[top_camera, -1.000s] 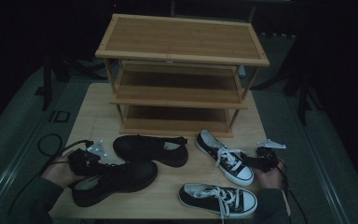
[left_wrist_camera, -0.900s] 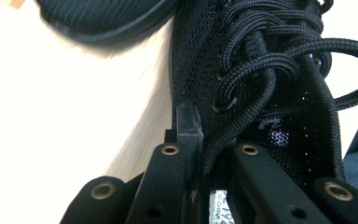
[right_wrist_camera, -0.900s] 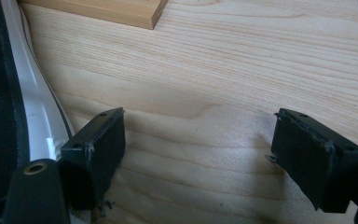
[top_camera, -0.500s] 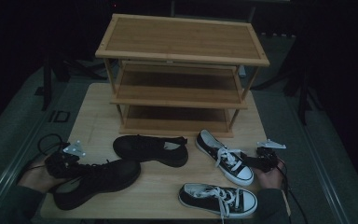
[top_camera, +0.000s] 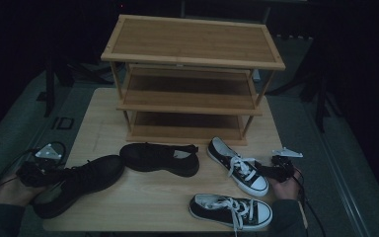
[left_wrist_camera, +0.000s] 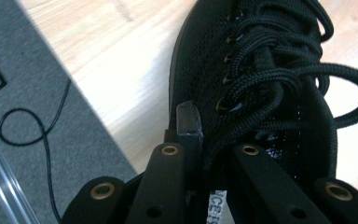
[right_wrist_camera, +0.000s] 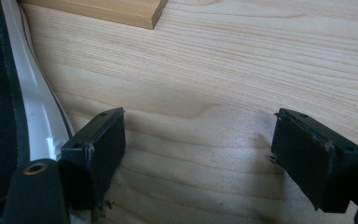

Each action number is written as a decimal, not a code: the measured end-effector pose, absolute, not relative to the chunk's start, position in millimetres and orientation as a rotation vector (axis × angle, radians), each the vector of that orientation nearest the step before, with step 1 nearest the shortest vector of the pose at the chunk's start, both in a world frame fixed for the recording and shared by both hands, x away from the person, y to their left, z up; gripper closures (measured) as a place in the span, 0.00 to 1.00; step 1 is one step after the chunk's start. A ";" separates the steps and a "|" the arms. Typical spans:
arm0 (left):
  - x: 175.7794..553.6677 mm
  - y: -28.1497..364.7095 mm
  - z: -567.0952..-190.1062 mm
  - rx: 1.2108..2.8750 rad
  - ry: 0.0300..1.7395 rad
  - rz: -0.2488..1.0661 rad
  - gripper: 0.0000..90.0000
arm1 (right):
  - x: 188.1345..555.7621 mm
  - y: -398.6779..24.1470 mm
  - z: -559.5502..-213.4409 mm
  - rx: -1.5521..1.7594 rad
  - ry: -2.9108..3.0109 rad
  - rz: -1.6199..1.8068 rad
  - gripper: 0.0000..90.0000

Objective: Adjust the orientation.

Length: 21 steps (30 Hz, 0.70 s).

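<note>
A black lace-up shoe (top_camera: 79, 180) lies at the table's front left, its heel end past the left edge. My left gripper (top_camera: 34, 174) is shut on the shoe's collar. In the left gripper view the left gripper (left_wrist_camera: 205, 135) pinches the rim beside the laces of the black shoe (left_wrist_camera: 261, 70). My right gripper (top_camera: 271, 170) rests at the front right, next to a black-and-white sneaker (top_camera: 238, 165). In the right gripper view the right gripper (right_wrist_camera: 200, 158) stands open over bare wood, with the sneaker's white sole (right_wrist_camera: 32, 116) to its left.
A second black shoe (top_camera: 160, 158) lies mid-table and another sneaker (top_camera: 231, 211) sits at the front edge. A three-tier bamboo rack (top_camera: 192, 79) stands at the back of the wooden table (top_camera: 148, 197). Grey floor and a cable (left_wrist_camera: 32, 135) lie left of the table.
My left gripper has moved left with the black lace-up shoe, drawing it toward the table's left edge. The right gripper has stayed put.
</note>
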State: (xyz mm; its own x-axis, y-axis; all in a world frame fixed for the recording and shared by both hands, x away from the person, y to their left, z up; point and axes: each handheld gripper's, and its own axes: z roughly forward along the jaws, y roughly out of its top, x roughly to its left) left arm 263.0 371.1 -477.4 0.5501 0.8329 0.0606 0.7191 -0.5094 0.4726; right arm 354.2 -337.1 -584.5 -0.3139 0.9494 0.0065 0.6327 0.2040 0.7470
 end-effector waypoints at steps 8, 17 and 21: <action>271.2 376.5 -479.8 2.319 1.384 0.423 0.98 | 354.2 -337.1 -584.5 1.468 2.025 0.914 0.19; 290.4 365.3 -483.8 2.245 1.464 0.447 0.98 | 354.1 -337.1 -584.5 1.468 2.024 0.915 0.19; 300.5 357.6 -485.4 2.195 1.500 0.459 0.98 | 354.2 -337.2 -584.5 1.468 2.024 0.915 0.19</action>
State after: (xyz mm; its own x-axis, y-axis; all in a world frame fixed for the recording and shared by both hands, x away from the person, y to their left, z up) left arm 300.5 357.6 -485.4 0.3568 0.9339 0.0246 0.7878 -0.3149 0.5293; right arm 354.2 -337.2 -584.5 -0.3138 0.9494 0.0071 0.6327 0.2036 0.7471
